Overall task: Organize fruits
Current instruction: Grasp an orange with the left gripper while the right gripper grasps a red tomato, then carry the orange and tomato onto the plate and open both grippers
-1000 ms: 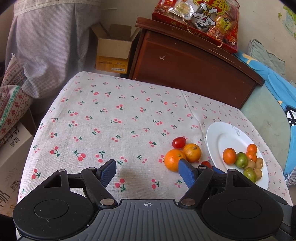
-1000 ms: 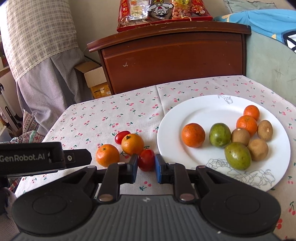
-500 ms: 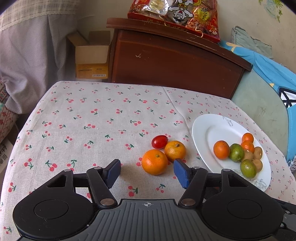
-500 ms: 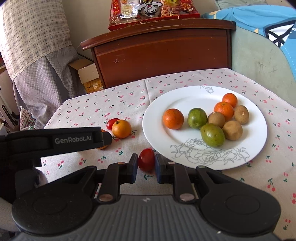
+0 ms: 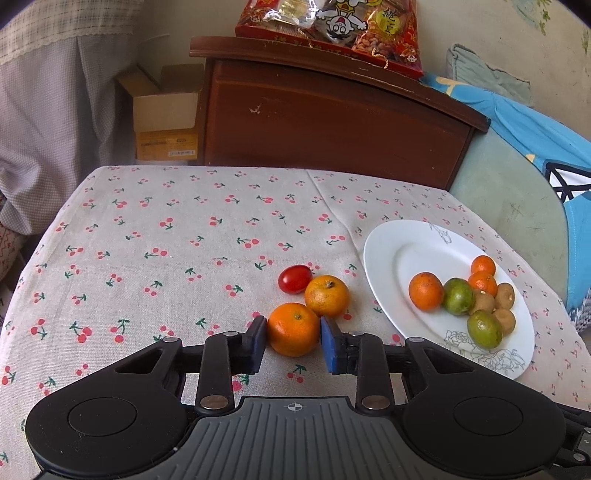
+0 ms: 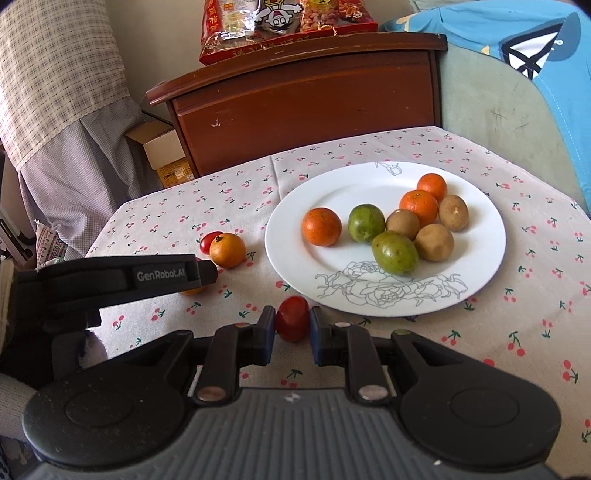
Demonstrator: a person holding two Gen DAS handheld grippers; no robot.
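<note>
In the left wrist view my left gripper (image 5: 293,338) has closed around an orange tangerine (image 5: 293,328) on the cherry-print tablecloth; both pads touch its sides. A second tangerine (image 5: 327,295) and a red cherry tomato (image 5: 294,279) lie just beyond it. In the right wrist view my right gripper (image 6: 292,325) is shut on another red cherry tomato (image 6: 292,319), held just in front of the near rim of the white plate (image 6: 295,206). The plate holds several tangerines, green fruits and brown fruits. The left gripper's body (image 6: 122,280) shows at the left.
A dark wooden cabinet (image 5: 332,118) with a red snack bag (image 5: 332,29) on top stands behind the table. A cardboard box (image 5: 166,118) sits on the floor at the left. A chair with blue cloth (image 6: 517,74) is at the right.
My left gripper moved forward and closed its jaws from wide open onto the near tangerine. My right gripper carried the cherry tomato right, towards the plate's near rim.
</note>
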